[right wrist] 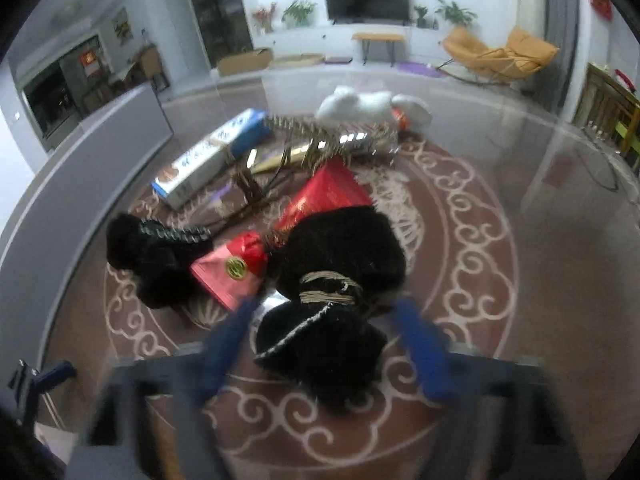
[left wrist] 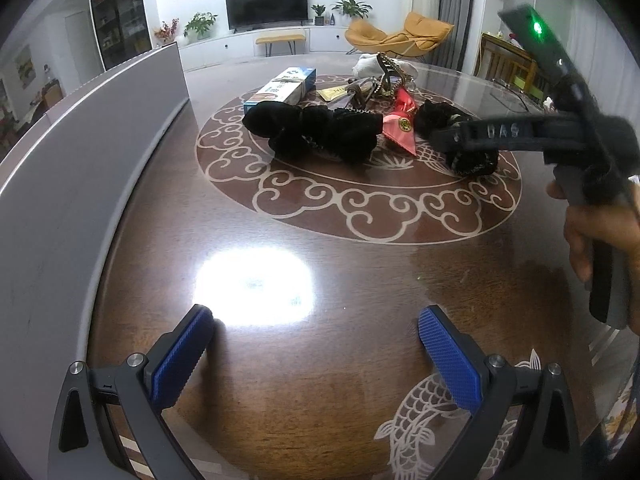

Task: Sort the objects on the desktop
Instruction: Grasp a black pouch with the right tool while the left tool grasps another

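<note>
1. Over the wooden table (left wrist: 320,360), my left wrist view shows the left gripper (left wrist: 316,340) with blue pads spread wide and nothing between them. At twelve o'clock lies the clutter: black plush pieces (left wrist: 320,132), a red packet (left wrist: 400,128), a blue-white box (left wrist: 284,86). At two o'clock a hand (left wrist: 592,240) holds the right gripper (left wrist: 460,140).
2. From my right wrist view, blurred, the right gripper (right wrist: 320,328) straddles a black plush item (right wrist: 320,352); I cannot tell whether the pads press it.

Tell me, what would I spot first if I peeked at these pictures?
A heap of fluffy black fabric things with a shiny red packet sits mid-table, on the brown round table's white swirl pattern. The right gripper straddles one black bundle; the left gripper's blue pads hover open over bare wood.
</note>
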`<state>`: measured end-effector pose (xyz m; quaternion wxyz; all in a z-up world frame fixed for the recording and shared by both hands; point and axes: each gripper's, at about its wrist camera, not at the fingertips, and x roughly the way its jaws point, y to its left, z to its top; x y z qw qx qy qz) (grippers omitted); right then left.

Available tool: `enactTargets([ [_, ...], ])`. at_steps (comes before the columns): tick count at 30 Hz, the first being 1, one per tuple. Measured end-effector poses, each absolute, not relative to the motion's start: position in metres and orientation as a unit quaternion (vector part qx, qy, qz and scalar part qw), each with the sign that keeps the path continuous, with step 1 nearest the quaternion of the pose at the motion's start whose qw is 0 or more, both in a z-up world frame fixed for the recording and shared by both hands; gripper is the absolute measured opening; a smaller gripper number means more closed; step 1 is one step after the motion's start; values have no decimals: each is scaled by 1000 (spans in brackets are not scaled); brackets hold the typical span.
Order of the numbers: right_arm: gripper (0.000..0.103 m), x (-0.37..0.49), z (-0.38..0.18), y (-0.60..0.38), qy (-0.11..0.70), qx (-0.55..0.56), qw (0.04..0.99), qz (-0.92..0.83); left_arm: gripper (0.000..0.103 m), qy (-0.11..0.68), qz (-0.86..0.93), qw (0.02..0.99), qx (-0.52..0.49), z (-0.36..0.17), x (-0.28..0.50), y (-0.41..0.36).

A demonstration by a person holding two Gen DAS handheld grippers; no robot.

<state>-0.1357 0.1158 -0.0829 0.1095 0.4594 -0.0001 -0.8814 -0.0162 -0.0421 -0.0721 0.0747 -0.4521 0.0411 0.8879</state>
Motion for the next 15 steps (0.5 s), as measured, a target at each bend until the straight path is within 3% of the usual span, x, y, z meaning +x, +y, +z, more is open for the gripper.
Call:
enactTargets([
  [1,44,-132,-82,116,10,449,109,-887,103,41,885,74,-457,-72,-17,-43],
  [2,42,-127,-81,118,19,445,112,-888,103,35,881,67,-468,-71,-19,-45],
  [9,43,-59,-84,162,52,430,95,-896,103,-121,884,21,-451,-40,-77,-64],
  [15,44,-50,-80,173,32,431,92,-897,103,-113,867,-82,-479,-48,-158,-42],
])
